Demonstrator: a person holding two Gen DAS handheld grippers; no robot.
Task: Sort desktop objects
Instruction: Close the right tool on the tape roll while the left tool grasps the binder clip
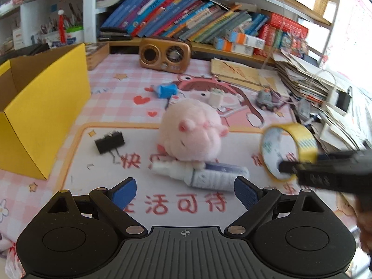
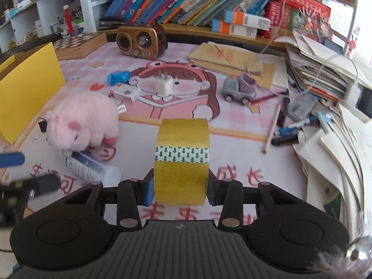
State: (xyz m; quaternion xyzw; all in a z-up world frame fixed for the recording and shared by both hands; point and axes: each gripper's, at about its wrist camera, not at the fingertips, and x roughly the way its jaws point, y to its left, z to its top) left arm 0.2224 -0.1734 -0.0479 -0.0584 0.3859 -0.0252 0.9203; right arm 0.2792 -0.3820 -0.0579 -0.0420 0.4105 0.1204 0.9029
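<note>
My right gripper [image 2: 180, 186] is shut on a roll of yellow tape [image 2: 182, 139], its blue pads pressing the roll's two flat sides, and holds it upright above the mat. In the left wrist view the tape roll [image 1: 302, 139] hangs at the right, with the right gripper [image 1: 290, 169] blurred behind it. My left gripper [image 1: 184, 186] stands open, with nothing between its fingers, just in front of a white bottle [image 1: 209, 176] lying on its side. A pink plush pig [image 1: 193, 134] rests against the bottle. A black binder clip [image 1: 109, 141] lies to the left.
An open yellow cardboard box [image 1: 46, 107] stands at the left. Further back lie a blue packet [image 2: 118, 77], a small white carton [image 2: 125, 93], a white charger [image 2: 164, 83], a grey toy car [image 2: 239, 88] and a brown radio [image 2: 139, 39]. Pens [image 2: 290, 130] and stacked papers [image 2: 325, 74] crowd the right.
</note>
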